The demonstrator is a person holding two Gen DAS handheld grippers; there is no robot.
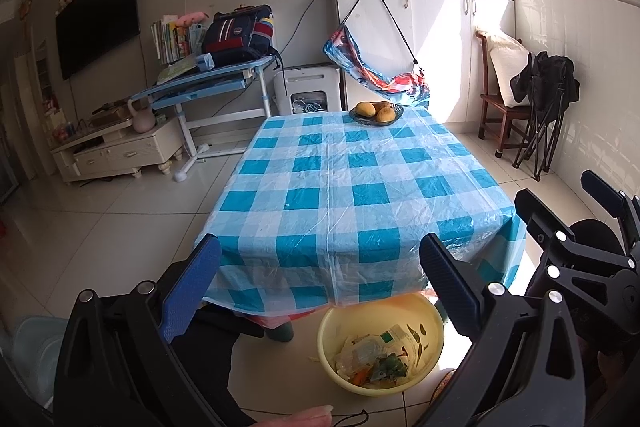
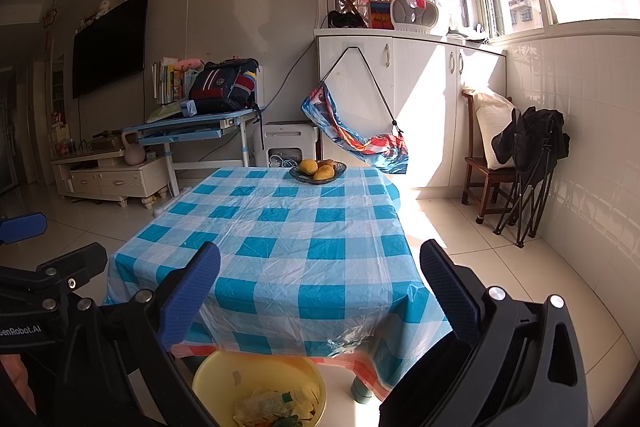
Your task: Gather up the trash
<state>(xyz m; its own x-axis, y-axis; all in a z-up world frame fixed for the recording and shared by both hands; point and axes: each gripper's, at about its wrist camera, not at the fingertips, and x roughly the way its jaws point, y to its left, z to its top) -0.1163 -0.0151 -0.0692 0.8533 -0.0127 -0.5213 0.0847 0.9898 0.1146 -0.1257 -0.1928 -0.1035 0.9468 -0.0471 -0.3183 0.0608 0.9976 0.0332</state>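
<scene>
Round yellow plastic basin (image 1: pixel 380 343) of crumpled trash (image 1: pixel 372 359) on tiled floor below the table's near edge, glossy blue-checked tablecloth (image 1: pixel 352 187), left gripper (image 1: pixel 320 287) and right gripper (image 2: pixel 320 291) spread wide, holding nothing, glass fruit bowl (image 1: pixel 376 115) at far edge.

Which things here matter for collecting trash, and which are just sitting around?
Part of the job:
- yellow basin on the floor at the table's near edge
- wrappers and scraps inside it
- left gripper, open
- right gripper, open

Just lying about:
- fruit bowl on the checked tablecloth
- backpack on the blue desk
- wooden chair
</scene>
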